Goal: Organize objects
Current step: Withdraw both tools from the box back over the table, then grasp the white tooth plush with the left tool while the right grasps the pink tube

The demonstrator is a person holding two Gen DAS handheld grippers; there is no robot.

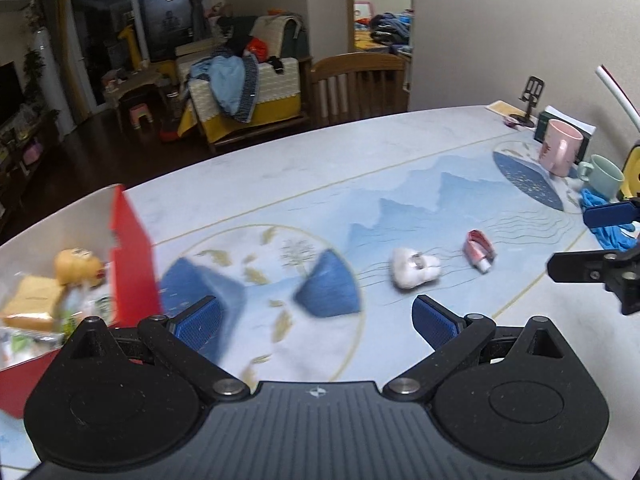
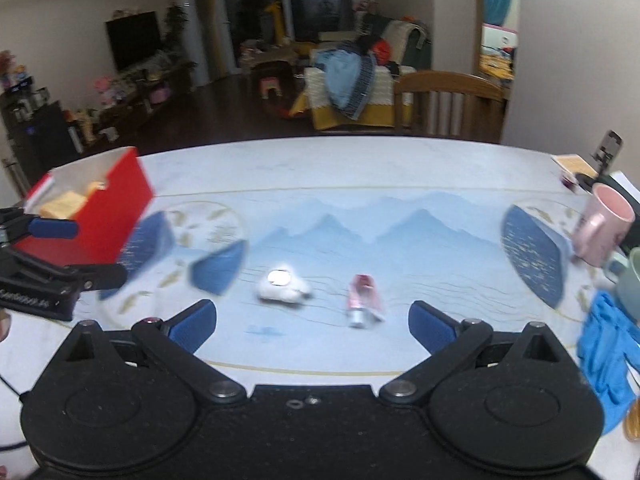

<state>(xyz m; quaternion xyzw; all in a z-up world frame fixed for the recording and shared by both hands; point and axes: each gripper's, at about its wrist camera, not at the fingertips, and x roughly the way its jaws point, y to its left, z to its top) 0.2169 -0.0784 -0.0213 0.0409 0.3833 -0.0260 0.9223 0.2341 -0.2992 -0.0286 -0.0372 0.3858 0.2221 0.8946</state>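
in the left wrist view, the left gripper point(image 1: 316, 320) is hovering with jaws apart and empty beside the red cardboard box point(image 1: 132, 256) at the table's left edge, likely having room for more items. in the right wrist view, the right gripper point(image 2: 312, 322) is gaping, empty, facing the white fluffy keychain point(image 2: 282, 286) and pink squeezed tube point(image 2: 364, 298) lying mid-table, likely the next pickups.

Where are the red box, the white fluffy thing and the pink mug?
red box point(image 2: 120, 204), right wrist view, its red side wall.
white fluffy thing point(image 2: 282, 286), right wrist view, its body.
pink mug point(image 1: 560, 146), left wrist view, its outer wall.
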